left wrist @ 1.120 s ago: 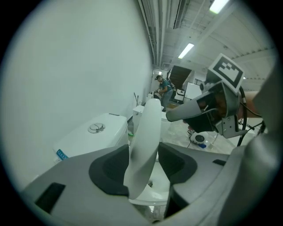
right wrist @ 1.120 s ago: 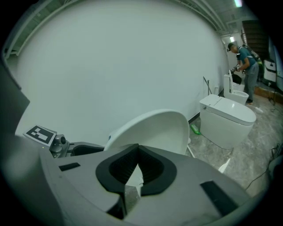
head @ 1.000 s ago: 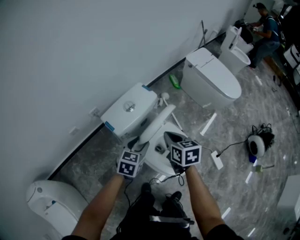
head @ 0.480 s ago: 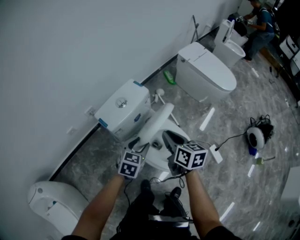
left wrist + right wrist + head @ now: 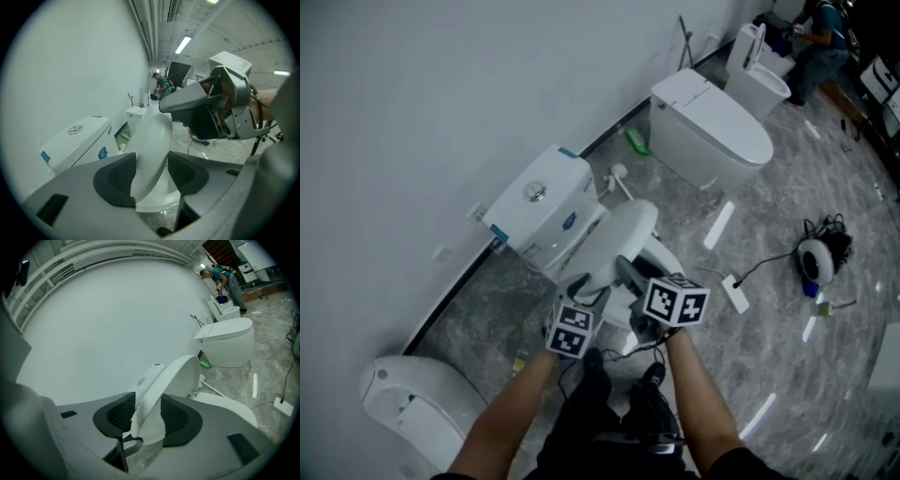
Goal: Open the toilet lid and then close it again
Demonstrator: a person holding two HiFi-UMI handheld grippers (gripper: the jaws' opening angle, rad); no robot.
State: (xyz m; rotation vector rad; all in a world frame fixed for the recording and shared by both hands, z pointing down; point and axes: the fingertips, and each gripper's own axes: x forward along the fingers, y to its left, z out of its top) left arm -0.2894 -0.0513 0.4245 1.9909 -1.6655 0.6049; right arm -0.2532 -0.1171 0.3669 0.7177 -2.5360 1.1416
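the lid stands half raised, tilted over the bowl, with its hinge end toward the tank by the wall. both grippers meet at its front edge, side by side. the left gripper has its jaws spread wide, and they have just been opening further. the lid's edge stands between the pads, with a gap on the right-hand side. the right gripper has its jaws partly spread and just been opening too. the lid's rim runs between its pads, loose rather than pinched. further along the wall sits a second toilet with its lid down. beyond it a person bends over a third toilet.
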